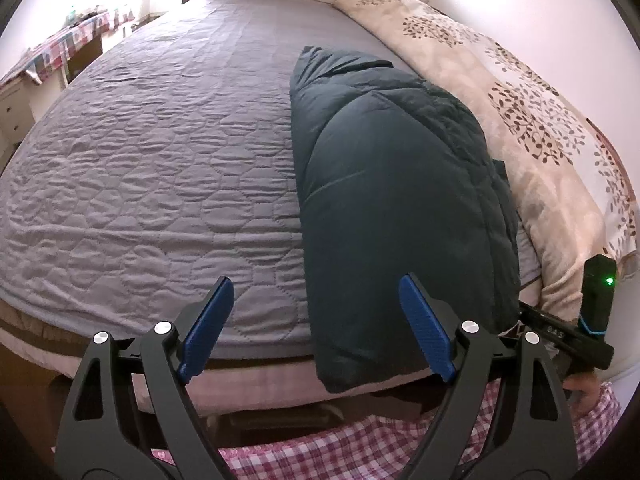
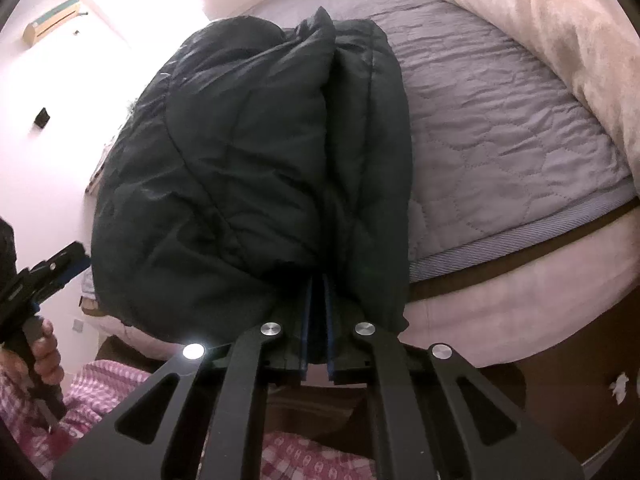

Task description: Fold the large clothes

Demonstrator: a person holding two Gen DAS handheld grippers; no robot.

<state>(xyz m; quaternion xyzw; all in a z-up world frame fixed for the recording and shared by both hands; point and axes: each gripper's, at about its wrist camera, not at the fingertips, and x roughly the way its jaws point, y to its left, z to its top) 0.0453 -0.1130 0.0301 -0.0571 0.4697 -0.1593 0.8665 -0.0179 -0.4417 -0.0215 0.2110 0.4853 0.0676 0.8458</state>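
A big bed (image 1: 140, 168) fills the room, with a gray quilted cover on top. Along its far side lies a cream blanket (image 1: 532, 120) with brown leaf shapes.

On the gray cover, near the edge of the bed, rests a dark green puffy jacket (image 1: 392, 200). It looks like a long, fat bundle, with its sides already brought in over the middle. Its near end hangs a little over the edge of the bed. So I think the first folds are done. The bundle is not short yet, so it probably needs one more fold, end to end, and then a pat to make it flat.

The right gripper (image 2: 318, 312) has its two blue fingers (image 2: 308, 312) pressed nearly together, and they pinch the near end of the jacket. The puffy cloth bulges out on both sides of them.

The left gripper (image 1: 316, 328) has its blue fingers (image 1: 428, 328) spread wide apart. It holds nothing. It hangs just in front of the bed edge, beside the hanging end of the jacket, and I can't tell if one finger brushes the cloth.
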